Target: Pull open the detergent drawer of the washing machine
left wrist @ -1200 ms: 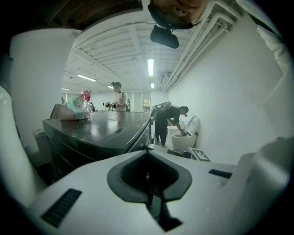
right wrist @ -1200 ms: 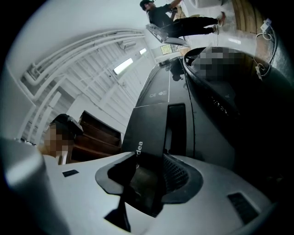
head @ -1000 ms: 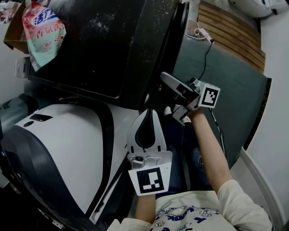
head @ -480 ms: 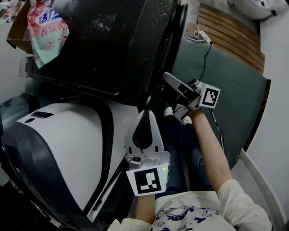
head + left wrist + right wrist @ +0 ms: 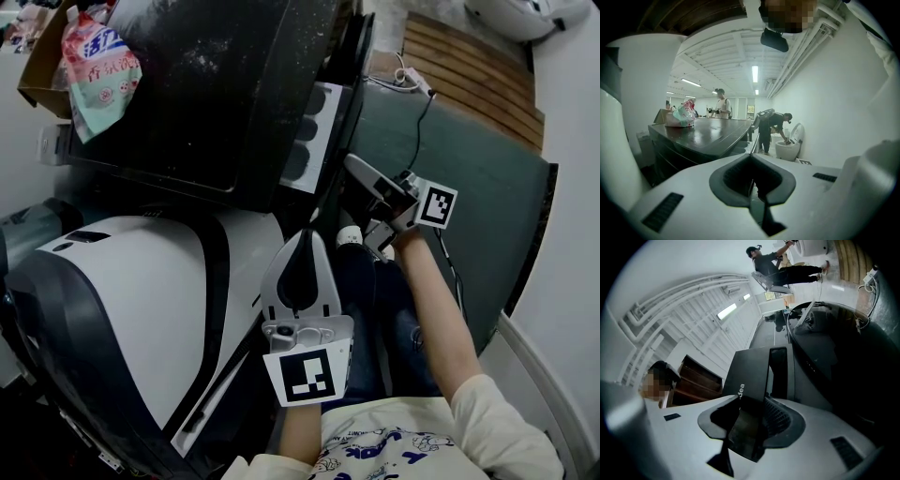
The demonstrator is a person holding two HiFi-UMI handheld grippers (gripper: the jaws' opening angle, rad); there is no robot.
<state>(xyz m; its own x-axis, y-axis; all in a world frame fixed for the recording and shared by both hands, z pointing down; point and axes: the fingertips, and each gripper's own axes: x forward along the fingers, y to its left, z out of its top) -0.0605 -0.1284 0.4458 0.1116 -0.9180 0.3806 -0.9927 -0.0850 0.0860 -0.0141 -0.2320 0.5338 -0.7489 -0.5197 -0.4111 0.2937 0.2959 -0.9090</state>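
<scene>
Drawer (image 5: 314, 131): it stands partly out of the front of the washer (image 5: 216, 84), at the upper right corner of the machine as the head view shows it. Its light tray shows three dark compartments in a row.
Drawer front: a black panel with light letters, seen close in the right gripper view, tilted there.
Right gripper (image 5: 751, 401): closed on the drawer front, with one jaw on each face of the panel. It points a little upward.
Left gripper (image 5: 304, 236): jaws together, with nothing between them. It hangs apart from the drawer, lower in the head view, just beside the white appliance.
White appliance (image 5: 122, 291): a big rounded body with a black band, left of the left gripper and in front of the washer.
On the washer: a pink and green bag (image 5: 98, 56) lies near the far left corner of the dark top. A cardboard box (image 5: 37, 66) is just beside it.
Floor: a dark mat (image 5: 478, 197) lies to the right of the washer. Beyond it are wooden slats (image 5: 478, 66), and a power strip (image 5: 417, 80) with a cable running down to the mat.
In the way: the person's leg (image 5: 375, 309) is under the right arm, between the two grippers.
Background: in the left gripper view one person (image 5: 723, 103) stands behind the washer, and another (image 5: 773, 126) bends over a toilet (image 5: 787, 147).
</scene>
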